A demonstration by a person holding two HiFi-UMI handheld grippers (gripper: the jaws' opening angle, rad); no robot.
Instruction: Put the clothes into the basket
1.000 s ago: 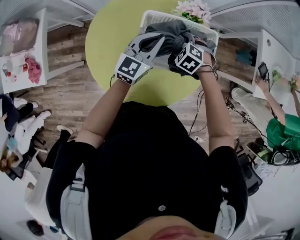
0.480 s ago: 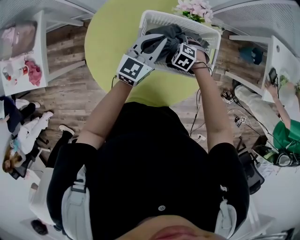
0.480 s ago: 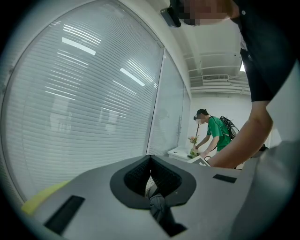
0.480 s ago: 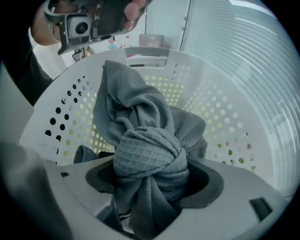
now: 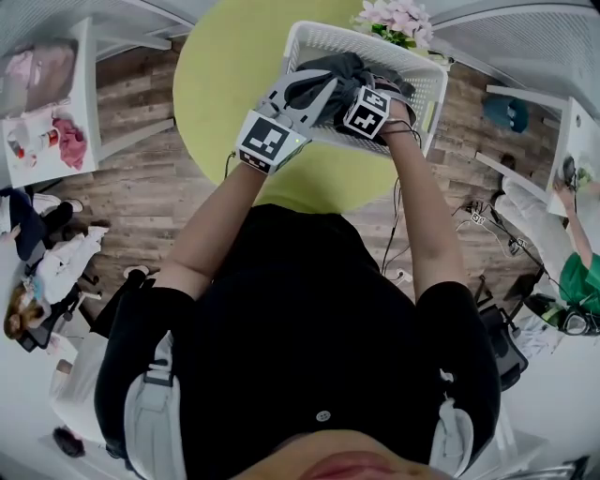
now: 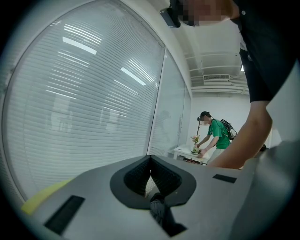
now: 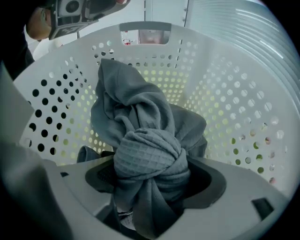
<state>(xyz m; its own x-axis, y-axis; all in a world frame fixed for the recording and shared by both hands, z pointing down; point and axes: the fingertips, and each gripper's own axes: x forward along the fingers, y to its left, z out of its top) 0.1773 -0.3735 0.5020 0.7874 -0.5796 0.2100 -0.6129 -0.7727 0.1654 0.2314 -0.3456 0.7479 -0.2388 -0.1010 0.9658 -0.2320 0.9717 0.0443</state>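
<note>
A dark grey garment (image 5: 342, 70) hangs bunched over the white perforated basket (image 5: 427, 70), which stands on a round yellow-green table (image 5: 234, 56). Both grippers hold the garment above the basket's near side. My left gripper (image 5: 314, 89) is shut on a thin strand of the cloth (image 6: 159, 211), its jaws (image 6: 151, 161) meeting above the strand. My right gripper (image 5: 356, 89) reaches down into the basket (image 7: 225, 108). A thick knotted wad of the garment (image 7: 145, 159) fills the space between the right gripper's wide-set jaws. The rest of the garment (image 7: 136, 108) drapes against the basket's inside wall.
Pink flowers (image 5: 389, 19) stand just behind the basket. A white table (image 5: 70, 150) with pink items is at the far left, on a wooden floor (image 5: 131, 197). A person in green (image 5: 581, 277) is at the right edge, and cables (image 5: 473, 234) lie on the floor there.
Both grippers have carried the garment a little forward and down, from over the basket's near rim to further inside it. Their grips have not changed.
</note>
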